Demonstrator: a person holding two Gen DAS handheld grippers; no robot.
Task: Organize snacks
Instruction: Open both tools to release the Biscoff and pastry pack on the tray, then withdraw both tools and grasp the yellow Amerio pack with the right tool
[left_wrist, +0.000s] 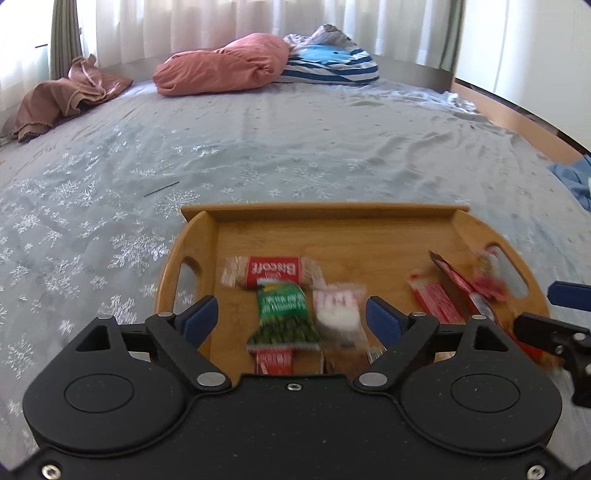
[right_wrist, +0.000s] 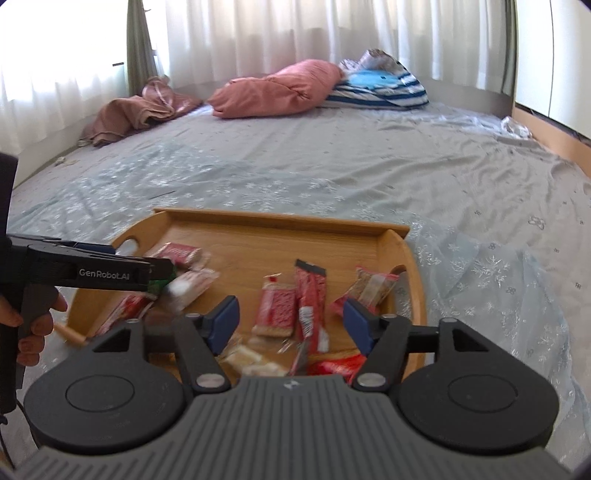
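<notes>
The snacks lie loose in the tray (left_wrist: 325, 214), which sits on the bed (left_wrist: 258, 147). On its left half are a Biscoff pack (left_wrist: 271, 270), a green packet (left_wrist: 282, 314) partly over it, and a pale wrapper (left_wrist: 338, 306) just beside that. On the right half are a red biscuit pack (right_wrist: 275, 308), a red stick (right_wrist: 312, 295) and a clear bag with a red end (right_wrist: 369, 290). More wrappers sit at the near rim, half hidden by the gripper bodies.

No snack shows on the bedsheet, so the gathering looks done or nearly so. What may be left is tidying, since the packs overlap and point in different directions.

The left gripper (left_wrist: 291, 317) hangs over the left half with its jaws wide apart. The green packet and pale wrapper lie between and below the fingers, untouched. The right gripper (right_wrist: 291, 325) is also spread wide above the biscuit pack and stick, gripping nothing. In the right wrist view a hand (right_wrist: 31, 328) holds the left gripper's handle.
</notes>
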